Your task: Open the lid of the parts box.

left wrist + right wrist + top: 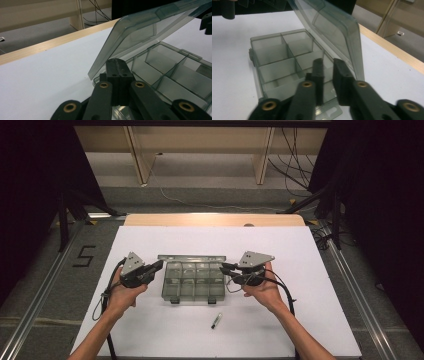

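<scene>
At frame centre a clear grey plastic compartment box [194,281] sits lid-up on the white tabletop [150,330], flanked by the left gripper [161,265], fingers pressed together empty, and the right gripper [223,267], fingers slightly parted, a small dark pen-like stick [216,321] lying below.

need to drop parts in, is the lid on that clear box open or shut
Open. The lid stands raised from its far edge above the compartment box, and the dividers lie exposed; the visible compartments look empty.

Bench [150,330]: white top, bare wood strip along far edge. On it, centre: clear smoky compartment box [192,282], lid hinged up at the far side, dividers visible. Just in front, nearer the person: one small dark pen-like item [216,321], apart from the box.
</scene>
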